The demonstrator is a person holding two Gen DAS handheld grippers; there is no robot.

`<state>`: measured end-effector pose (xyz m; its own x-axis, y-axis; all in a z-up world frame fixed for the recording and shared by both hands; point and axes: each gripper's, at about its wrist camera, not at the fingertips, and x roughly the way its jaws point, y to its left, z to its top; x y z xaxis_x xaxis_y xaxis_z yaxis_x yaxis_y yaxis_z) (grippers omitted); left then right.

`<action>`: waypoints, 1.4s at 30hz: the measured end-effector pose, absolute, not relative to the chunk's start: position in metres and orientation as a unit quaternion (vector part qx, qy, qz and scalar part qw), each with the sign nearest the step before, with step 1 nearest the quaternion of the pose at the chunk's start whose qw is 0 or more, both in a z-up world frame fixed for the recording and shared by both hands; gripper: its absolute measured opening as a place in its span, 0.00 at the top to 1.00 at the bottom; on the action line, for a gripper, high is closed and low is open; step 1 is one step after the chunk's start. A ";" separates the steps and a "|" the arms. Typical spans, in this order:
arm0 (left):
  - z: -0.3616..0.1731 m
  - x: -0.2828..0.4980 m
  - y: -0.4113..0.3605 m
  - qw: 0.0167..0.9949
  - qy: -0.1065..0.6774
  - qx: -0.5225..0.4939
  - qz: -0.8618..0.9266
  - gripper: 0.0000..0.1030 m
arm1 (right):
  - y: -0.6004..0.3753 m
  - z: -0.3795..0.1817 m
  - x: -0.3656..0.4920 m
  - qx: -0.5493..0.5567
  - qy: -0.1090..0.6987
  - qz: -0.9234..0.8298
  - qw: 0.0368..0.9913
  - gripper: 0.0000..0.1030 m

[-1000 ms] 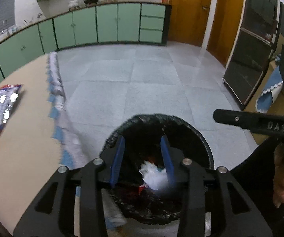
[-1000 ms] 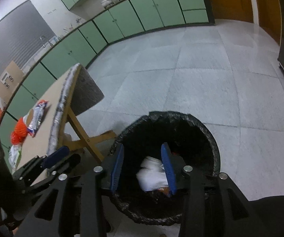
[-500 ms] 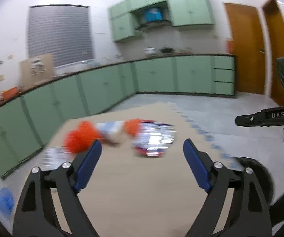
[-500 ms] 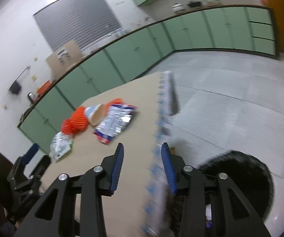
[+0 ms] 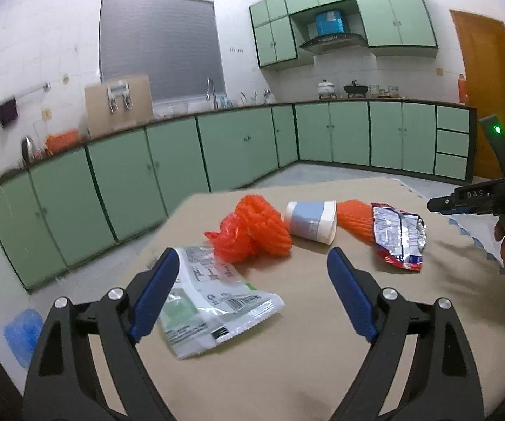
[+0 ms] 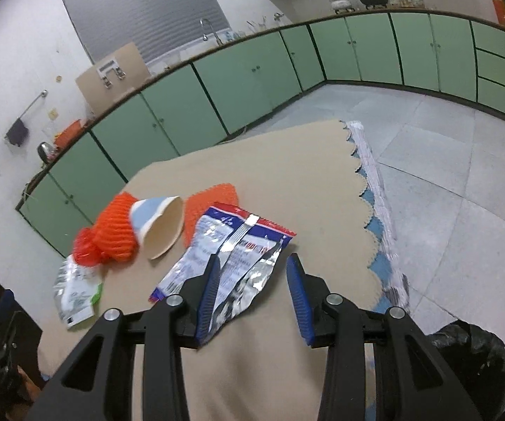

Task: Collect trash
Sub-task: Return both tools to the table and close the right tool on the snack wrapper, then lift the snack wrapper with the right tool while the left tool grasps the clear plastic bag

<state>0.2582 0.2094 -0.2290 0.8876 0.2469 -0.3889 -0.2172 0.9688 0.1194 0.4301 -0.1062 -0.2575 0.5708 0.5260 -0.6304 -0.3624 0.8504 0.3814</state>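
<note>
Blue-padded and spread wide, the left gripper (image 5: 249, 284) hangs empty over the table (image 5: 287, 368). A green-and-white pouch (image 5: 214, 305) lies just beside its left finger, long axis slanting toward the right; print on it is unreadable. Beyond sit orange netting (image 5: 256, 228) and a tipped paper cup (image 5: 310, 221).

Right wrist view: the right gripper (image 6: 252, 291), partly open and holding nothing, straddles the near end of a silver snack wrapper (image 6: 231, 249), which runs lengthwise away from it. Its red lettering is illegible. The black-lined bin (image 6: 477, 361) stands lower right.
</note>
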 end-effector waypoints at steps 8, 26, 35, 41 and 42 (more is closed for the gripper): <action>-0.244 0.292 0.232 0.967 0.233 -0.009 0.101 0.19 | -0.104 -0.283 0.466 0.144 0.430 0.239 0.858 0.58; -0.242 0.268 0.251 0.961 0.246 -0.021 0.124 0.19 | -0.090 -0.266 0.442 0.134 0.415 0.303 0.847 1.00; -0.248 0.250 0.261 0.957 0.254 -0.024 0.141 0.19 | -0.090 -0.290 0.456 0.172 0.461 0.283 0.823 0.33; -0.248 0.251 0.264 0.957 0.252 -0.023 0.145 0.19 | -0.069 -0.292 0.457 0.150 0.470 0.308 0.814 0.61; -0.248 0.251 0.264 0.956 0.253 -0.022 0.146 0.19 | -0.066 -0.290 0.456 0.139 0.467 0.311 0.816 0.80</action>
<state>0.2507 0.2640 -0.2482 0.8298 0.2673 -0.4899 -0.2898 0.9566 0.0312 0.4560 -0.0660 -0.2905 0.3714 0.6370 -0.6755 -0.3771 0.7683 0.5173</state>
